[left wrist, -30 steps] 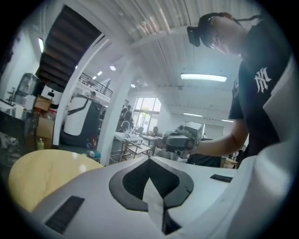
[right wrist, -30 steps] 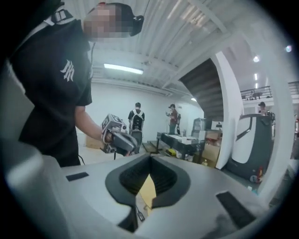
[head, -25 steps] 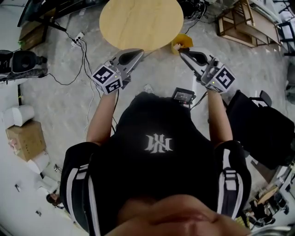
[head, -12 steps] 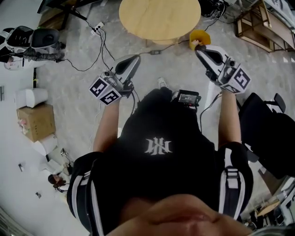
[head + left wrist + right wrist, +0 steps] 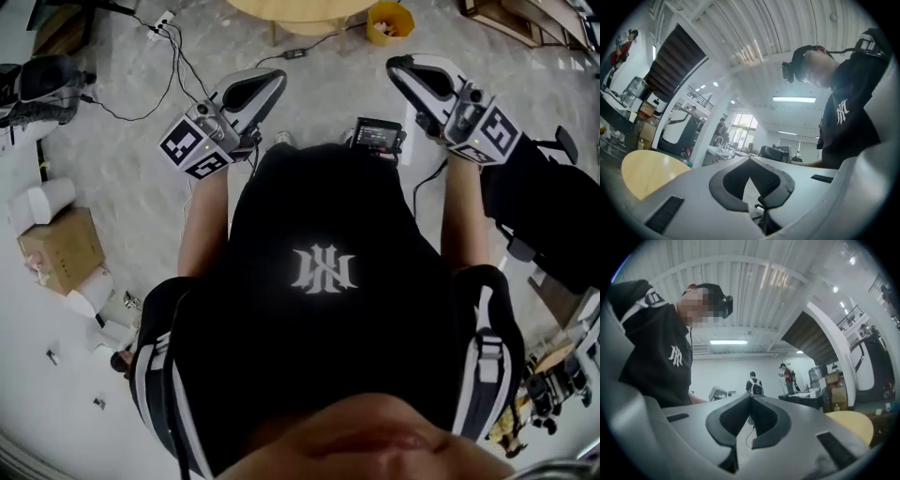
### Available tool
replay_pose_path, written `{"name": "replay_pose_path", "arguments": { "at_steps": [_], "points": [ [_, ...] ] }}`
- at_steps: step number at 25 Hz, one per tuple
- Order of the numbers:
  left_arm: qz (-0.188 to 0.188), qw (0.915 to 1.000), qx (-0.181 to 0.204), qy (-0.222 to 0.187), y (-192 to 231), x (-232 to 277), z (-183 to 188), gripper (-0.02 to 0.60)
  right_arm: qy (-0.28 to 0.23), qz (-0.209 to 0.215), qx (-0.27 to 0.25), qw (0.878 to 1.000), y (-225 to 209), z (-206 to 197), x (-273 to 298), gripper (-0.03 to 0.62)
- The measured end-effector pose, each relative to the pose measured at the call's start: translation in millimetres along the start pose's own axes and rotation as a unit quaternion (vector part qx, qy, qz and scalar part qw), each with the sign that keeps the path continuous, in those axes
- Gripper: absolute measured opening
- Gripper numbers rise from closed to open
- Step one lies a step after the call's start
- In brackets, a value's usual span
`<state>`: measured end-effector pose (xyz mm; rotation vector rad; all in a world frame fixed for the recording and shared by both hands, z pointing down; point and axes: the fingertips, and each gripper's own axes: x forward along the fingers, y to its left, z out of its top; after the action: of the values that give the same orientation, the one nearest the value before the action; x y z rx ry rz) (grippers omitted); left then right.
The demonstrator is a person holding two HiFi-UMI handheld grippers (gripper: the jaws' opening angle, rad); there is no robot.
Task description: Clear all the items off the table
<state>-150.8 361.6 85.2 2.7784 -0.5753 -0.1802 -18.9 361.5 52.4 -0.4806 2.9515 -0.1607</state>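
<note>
left hand-held gripper (image 5: 274, 79) and right hand-held gripper (image 5: 401, 66): closed, empty, well apart from the surface (image 5: 291, 7); clearing looks done, nothing left to grasp.

The round, light-wood surface (image 5: 300, 7) stands on the grey floor (image 5: 122, 159), cut off by the head view's top edge, its smooth top level.
</note>
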Motion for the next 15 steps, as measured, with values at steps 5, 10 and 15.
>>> {"name": "replay_pose_path", "arguments": {
  "at_steps": [5,10,15],
  "points": [
    [-0.049,0.9984,-0.029,-0.001,15.5,-41.5,-12.1,0.011,0.034,0.005,0.031,0.999,38.0,-73.2,85.0,0.002],
    [-0.069,0.9967,-0.027,0.035,38.2,-87.0,-24.0,0.011,0.067,-0.008,0.023,0.997,56.7,-93.5,145.6,0.002],
    [-0.083,0.9942,-0.03,0.062,56.5,-121.0,-31.7,0.011,0.063,-0.025,0.024,0.997,62.5,-95.6,183.5,0.002]
  ]
}}
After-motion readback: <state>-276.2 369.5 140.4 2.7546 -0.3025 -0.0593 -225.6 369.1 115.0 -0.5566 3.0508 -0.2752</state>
